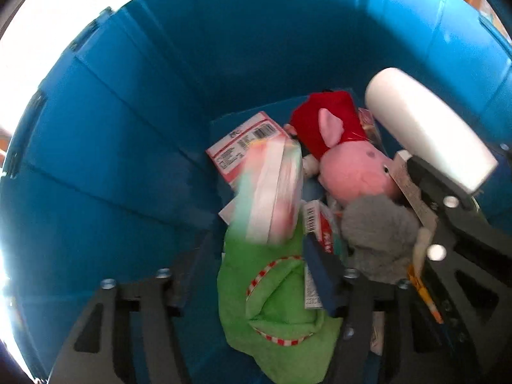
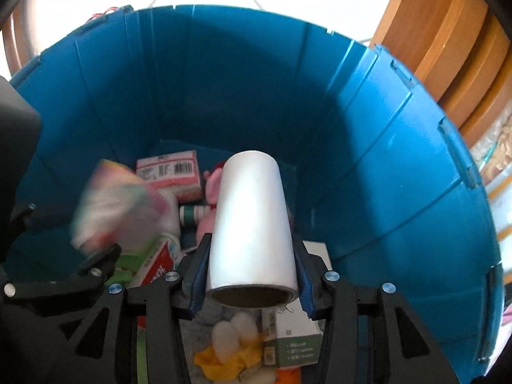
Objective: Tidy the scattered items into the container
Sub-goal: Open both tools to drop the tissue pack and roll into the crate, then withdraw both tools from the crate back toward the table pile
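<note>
Both grippers reach into a deep blue bin, which also shows in the right wrist view. My left gripper is open, and a blurred pink, white and green packet is in the air just beyond its fingers; it also shows in the right wrist view. My right gripper is shut on a white roll with a cardboard core, held above the pile. The roll and right gripper show at the right of the left wrist view.
The bin holds a green cloth, a pink pig plush in red, a grey plush, a pink barcode box and a green-white box. A wooden cabinet stands outside at the right.
</note>
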Demonstrator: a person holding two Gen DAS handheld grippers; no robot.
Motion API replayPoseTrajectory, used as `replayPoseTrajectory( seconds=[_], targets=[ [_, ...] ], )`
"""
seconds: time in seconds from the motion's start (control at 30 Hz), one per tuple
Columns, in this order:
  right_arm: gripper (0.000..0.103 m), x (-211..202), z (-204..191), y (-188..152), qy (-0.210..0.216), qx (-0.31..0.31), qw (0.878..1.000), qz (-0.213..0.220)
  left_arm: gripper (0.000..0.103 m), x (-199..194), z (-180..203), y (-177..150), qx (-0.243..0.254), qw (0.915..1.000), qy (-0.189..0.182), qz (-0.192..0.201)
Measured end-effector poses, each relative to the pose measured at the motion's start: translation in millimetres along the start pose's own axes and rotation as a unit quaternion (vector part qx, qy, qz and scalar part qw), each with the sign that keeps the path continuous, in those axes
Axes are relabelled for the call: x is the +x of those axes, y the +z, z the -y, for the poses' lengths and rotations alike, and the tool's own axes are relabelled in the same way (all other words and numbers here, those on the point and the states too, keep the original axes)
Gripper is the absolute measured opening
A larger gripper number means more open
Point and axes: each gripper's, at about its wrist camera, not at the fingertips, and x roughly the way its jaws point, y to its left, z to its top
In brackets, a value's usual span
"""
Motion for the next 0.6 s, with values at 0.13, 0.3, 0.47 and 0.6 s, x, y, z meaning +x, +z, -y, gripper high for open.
replayPoseTrajectory(
  seconds=[0.13,0.3,0.47,0.6],
  targets=[
    [0.046,-12.0,2.7,1.0,0.0,0.011,1.0,0.025,0.069,-3.7,-1.4,-1.9,-0.007,1.0,-0.005,0.002],
    [0.064,-30.5,5.8,2.3,-0.016,0.015,0.998,0.066,0.069,-15.5,20.9,11.1,0.001,0.9998,-0.005,0.019],
    [0.066,-39.2,2.9,1.8,-0.026,0.026,0.997,0.064,0.069,-23.8,26.0,10.4,0.007,0.9993,0.006,0.038],
    [0.069,-41.6,21.0,13.7,-0.036,0.041,0.996,0.068,0.069,-45.9,17.6,7.7,0.0,0.9981,-0.004,0.062]
  ],
)
